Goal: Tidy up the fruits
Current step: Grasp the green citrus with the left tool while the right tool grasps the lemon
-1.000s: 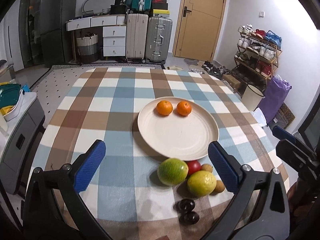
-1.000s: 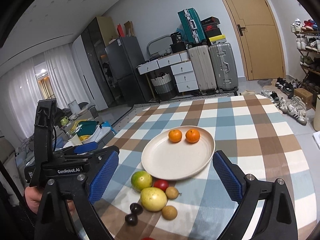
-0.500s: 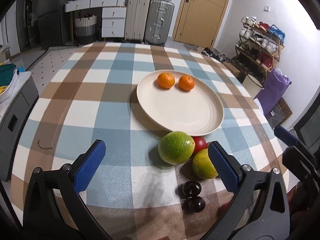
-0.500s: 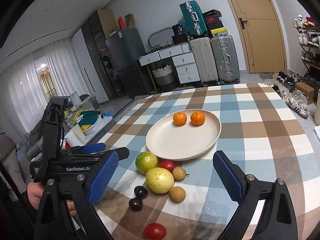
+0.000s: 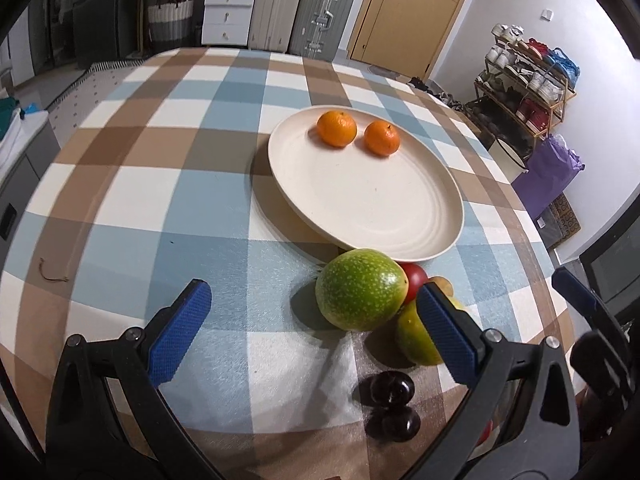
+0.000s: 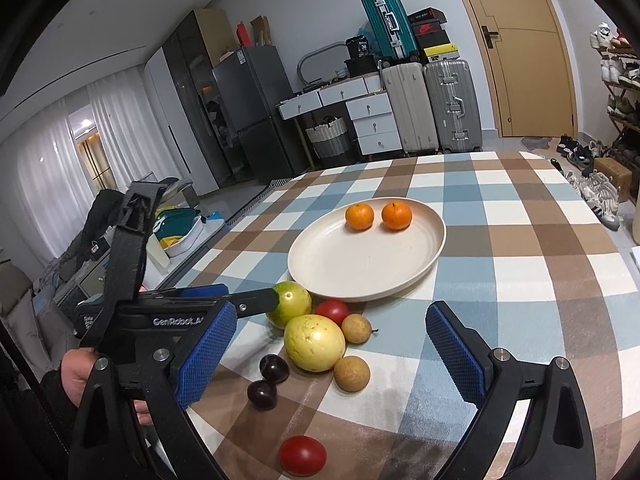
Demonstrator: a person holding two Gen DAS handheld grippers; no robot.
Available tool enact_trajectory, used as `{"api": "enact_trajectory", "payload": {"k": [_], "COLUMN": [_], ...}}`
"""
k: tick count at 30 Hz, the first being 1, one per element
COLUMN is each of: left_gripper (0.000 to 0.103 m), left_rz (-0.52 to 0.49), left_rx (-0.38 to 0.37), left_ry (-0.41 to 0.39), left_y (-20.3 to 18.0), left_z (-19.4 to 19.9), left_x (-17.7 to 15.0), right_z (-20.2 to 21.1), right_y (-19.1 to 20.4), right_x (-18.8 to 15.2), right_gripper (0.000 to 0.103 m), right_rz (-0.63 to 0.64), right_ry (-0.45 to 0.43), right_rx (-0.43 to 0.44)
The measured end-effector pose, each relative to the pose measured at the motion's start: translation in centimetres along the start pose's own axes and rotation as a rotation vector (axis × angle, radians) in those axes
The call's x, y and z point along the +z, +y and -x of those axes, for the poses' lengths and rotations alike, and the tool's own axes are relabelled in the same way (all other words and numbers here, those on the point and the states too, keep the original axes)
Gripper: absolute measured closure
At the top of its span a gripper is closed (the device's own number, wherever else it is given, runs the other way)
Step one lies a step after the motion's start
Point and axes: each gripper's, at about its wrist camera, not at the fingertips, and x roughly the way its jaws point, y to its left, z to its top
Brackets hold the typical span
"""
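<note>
My left gripper hangs with its jaws spread wide and nothing between the blue pads; the right-hand pad covers part of the yellow-green fruit in the left wrist view. In the same view the red tomato shows only as a sliver behind the green speckled fruit, and one small brown fruit is nearly hidden at the pad's tip. My right gripper is likewise wide open and holds nothing. From the right wrist view, one finger of the left gripper crosses the near-left edge of the green speckled fruit, so I cannot tell whether they touch. My left hand is cut off by the gripper frame.

The cream plate lies at the middle of the checked tablecloth, with two oranges side by side at its far rim. The loose fruit clusters just near of the plate: the green speckled fruit against the plate's near edge, the red tomato to its right, the yellow-green fruit nearer, and two small brown fruits on its right. Two dark plums lie touching at near left. A second tomato sits apart, nearest of all.
</note>
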Motion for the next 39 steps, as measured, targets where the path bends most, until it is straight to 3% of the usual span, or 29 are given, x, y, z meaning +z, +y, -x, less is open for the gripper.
{"api": "enact_trajectory", "payload": {"k": [9, 12, 16, 17, 19, 24, 29, 39], "left_gripper": [0.001, 0.007, 0.022, 0.036, 0.054, 0.054, 0.054, 0.054], "left_rz": [0.021, 0.026, 0.043, 0.049, 0.043, 0.058, 0.050, -0.045], "left_rx": [-0.058, -0.084, -0.120, -0.140, -0.194, -0.233, -0.224, -0.108], "left_ry": [0.042, 0.050, 0.053, 0.048, 0.065, 0.060, 0.048, -0.057], "left_y": [-0.1, 0.2, 0.7, 0.8, 0.7, 1.2, 1.2, 0.6], "left_z": [-2.5, -2.8, -3.1, -3.0, -3.0, -3.1, -2.7, 1.4], "left_x": [0.9, 0.8, 0.7, 0.7, 0.6, 0.5, 0.4, 0.0], "right_z": [-0.8, -1.0, -1.4, -1.4, -1.4, -1.7, -1.6, -2.0], "right_y": [-0.9, -1.0, -1.3, -1.3, -1.3, -1.4, -1.3, -0.4], "right_x": [-0.3, -0.4, -0.4, -0.4, -0.5, -0.7, -0.5, -0.4], "right_gripper": [0.006, 0.006, 0.006, 0.006, 0.006, 0.006, 0.006, 0.006], "right_rz": [-0.027, -0.034, -0.047, -0.048, -0.050, -0.056, -0.046, -0.002], "right_ry": [0.023, 0.031, 0.041, 0.042, 0.044, 0.054, 0.049, 0.066], "right_rx": [0.005, 0.007, 0.009, 0.008, 0.009, 0.007, 0.006, -0.028]}}
